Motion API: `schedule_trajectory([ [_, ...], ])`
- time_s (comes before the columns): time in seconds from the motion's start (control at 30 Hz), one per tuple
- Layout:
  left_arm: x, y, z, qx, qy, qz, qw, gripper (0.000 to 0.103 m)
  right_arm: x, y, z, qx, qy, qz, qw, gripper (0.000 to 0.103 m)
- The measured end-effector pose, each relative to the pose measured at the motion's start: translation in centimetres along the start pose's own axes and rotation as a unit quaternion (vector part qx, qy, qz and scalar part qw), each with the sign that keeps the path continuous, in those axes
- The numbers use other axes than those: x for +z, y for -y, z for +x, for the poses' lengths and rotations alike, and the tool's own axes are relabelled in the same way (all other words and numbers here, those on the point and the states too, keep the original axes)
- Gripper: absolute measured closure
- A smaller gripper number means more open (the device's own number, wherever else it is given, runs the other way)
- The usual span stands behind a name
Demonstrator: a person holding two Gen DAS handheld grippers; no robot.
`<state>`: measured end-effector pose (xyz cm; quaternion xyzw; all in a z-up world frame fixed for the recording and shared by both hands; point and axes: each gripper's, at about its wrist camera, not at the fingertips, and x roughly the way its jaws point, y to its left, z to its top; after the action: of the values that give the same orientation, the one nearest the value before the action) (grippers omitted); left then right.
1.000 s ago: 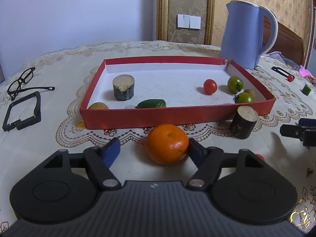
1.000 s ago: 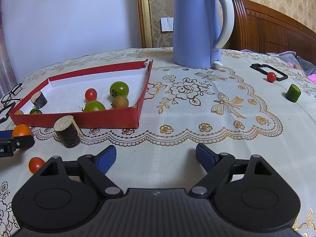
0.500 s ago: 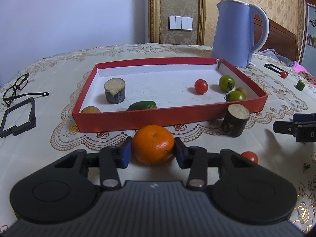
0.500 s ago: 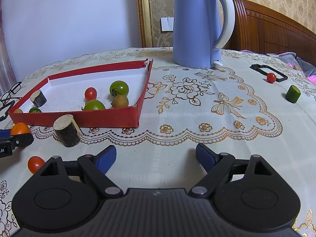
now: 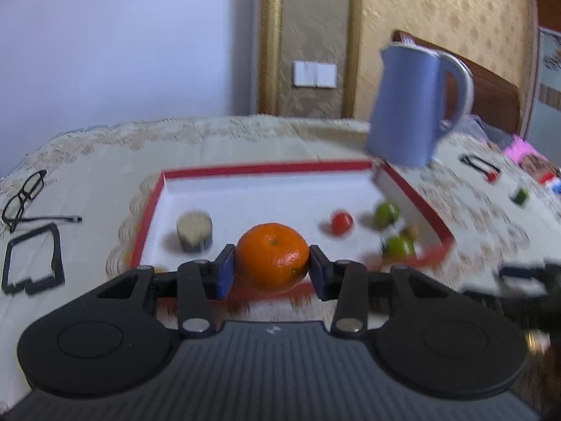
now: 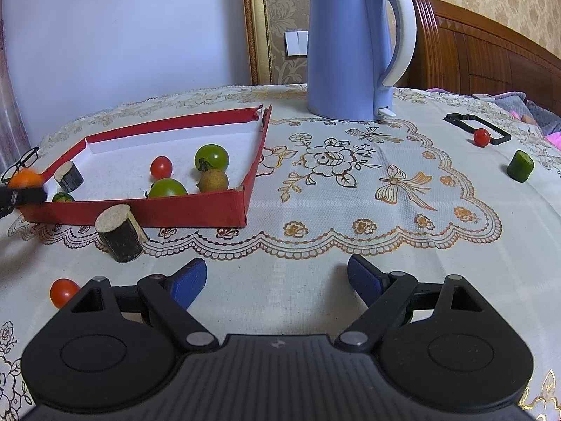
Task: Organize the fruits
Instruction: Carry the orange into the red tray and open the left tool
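My left gripper point(image 5: 270, 269) is shut on an orange mandarin point(image 5: 272, 254), held up off the cloth in front of the red tray point(image 5: 266, 167). The tray point(image 6: 196, 207) holds a red cherry tomato point(image 6: 161, 166), two green tomatoes point(image 6: 211, 156), a brown round fruit point(image 6: 213, 180), a dark cut stub point(image 6: 68, 176) and a green piece point(image 6: 62, 196). The mandarin point(image 6: 24, 178) shows blurred at the left edge of the right wrist view. My right gripper point(image 6: 276, 282) stands open over bare cloth, nothing between its fingers. A dark stub point(image 6: 119, 232) and a red tomato point(image 6: 63, 292) lie outside the tray.
A blue kettle point(image 6: 354, 45) stands behind the tray. At the far right lie a red tomato point(image 6: 481, 137) by a black frame point(image 6: 477, 128) and a green cut piece point(image 6: 520, 165). Glasses point(image 5: 24, 196) and another black frame point(image 5: 33, 263) lie at the left.
The left gripper closed on the mandarin and lifted it off the cloth toward the tray. The right gripper stayed still and open.
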<state>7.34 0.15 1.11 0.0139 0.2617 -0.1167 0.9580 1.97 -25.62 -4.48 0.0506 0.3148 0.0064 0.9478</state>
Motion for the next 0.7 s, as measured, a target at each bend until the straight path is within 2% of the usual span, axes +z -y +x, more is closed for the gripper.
schedule_trajectory([
  [0.23,2.6,-0.3,6.3,0.046,-0.030,-0.020,0.9983,0.063,0.0,0.0,0.0,-0.001,0.000,-0.001,1.000,0.015],
  [0.4,1.8,-1.2,9.5,0.053,-0.066,-0.041,0.9956,0.063,0.0,0.0,0.0,-0.001,-0.001,-0.002,1.000,0.015],
  [0.63,0.9,-1.0,9.8,0.067,-0.066,-0.027,0.9952,0.060,0.0,0.0,0.0,-0.003,-0.001,-0.003,1.000,0.015],
  [0.7,1.0,-0.9,10.1,0.073,-0.067,-0.025,0.9948,0.053,0.0,0.0,0.0,-0.002,-0.001,-0.003,1.000,0.015],
])
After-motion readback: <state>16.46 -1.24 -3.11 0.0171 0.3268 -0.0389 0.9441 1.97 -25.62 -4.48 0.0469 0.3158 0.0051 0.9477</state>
